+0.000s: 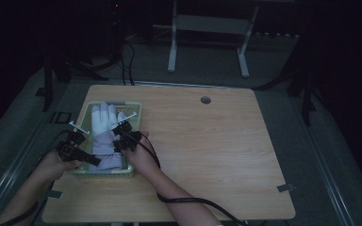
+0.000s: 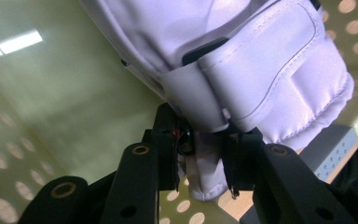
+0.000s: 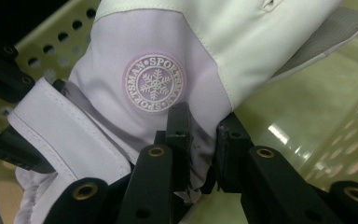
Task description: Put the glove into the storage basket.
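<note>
A: What is that soft thing?

B: It is a glove [image 1: 104, 134]. The finger part is looking white and the wrist part is looking pale purple. A strap is going across the cuff, and the cuff edge is looking puffy.

A: Is there a picture on it?

B: Yes. A round purple badge [image 3: 154, 83] is sitting on the back of it, with a snowflake in the middle and the word SPORTSMAN going around it.

A: Where is the glove?

B: It is lying in a green basket [image 1: 137, 109] with little round holes. Its fingers are pointing to the far end. The basket is sitting on the left part of a wooden table [image 1: 207, 146].

A: Who is holding it?

B: Two black grippers. The left gripper [image 2: 203, 140] is pinching the cuff, with its jaws close together on the cloth. The right gripper [image 3: 203, 140] is pinching the purple part just under the badge, jaws close together too.

A: And the hands?

B: A person's hands are holding the grippers, one on each side of the basket. A black cable [image 1: 193, 201] is trailing over the table from the right one.
</note>
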`<move>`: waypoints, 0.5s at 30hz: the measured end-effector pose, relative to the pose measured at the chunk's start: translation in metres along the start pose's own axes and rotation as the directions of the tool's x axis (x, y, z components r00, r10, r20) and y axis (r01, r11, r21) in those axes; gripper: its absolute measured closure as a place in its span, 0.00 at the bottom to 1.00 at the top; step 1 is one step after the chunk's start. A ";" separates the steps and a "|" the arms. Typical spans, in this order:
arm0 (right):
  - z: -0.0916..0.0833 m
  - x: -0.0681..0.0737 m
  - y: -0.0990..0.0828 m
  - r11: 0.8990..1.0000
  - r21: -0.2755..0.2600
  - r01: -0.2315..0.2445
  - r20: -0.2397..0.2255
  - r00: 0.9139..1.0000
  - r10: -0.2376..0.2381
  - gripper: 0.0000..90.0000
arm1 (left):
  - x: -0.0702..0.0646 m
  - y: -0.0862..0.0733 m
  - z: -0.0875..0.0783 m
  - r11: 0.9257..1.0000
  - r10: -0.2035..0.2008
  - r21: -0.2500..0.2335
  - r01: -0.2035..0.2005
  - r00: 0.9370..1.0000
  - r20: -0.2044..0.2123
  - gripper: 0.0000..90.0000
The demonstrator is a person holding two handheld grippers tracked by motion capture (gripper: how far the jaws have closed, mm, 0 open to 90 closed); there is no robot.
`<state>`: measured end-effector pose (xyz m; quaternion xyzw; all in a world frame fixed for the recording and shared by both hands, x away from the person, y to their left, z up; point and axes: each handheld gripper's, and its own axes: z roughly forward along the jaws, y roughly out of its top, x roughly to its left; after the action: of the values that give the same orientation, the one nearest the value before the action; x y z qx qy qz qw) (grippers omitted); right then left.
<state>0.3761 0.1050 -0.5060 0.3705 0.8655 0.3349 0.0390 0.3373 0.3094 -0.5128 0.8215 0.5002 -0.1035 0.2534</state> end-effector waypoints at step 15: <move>-0.001 0.004 0.007 0.997 0.069 0.024 0.053 0.998 -0.028 0.57 | -0.007 0.007 0.013 0.997 0.002 0.082 0.005 0.996 -0.094 0.65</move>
<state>0.3770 0.1104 -0.5005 0.3691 0.8799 0.2943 0.0539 0.3415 0.2949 -0.5185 0.8348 0.5075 -0.0853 0.1956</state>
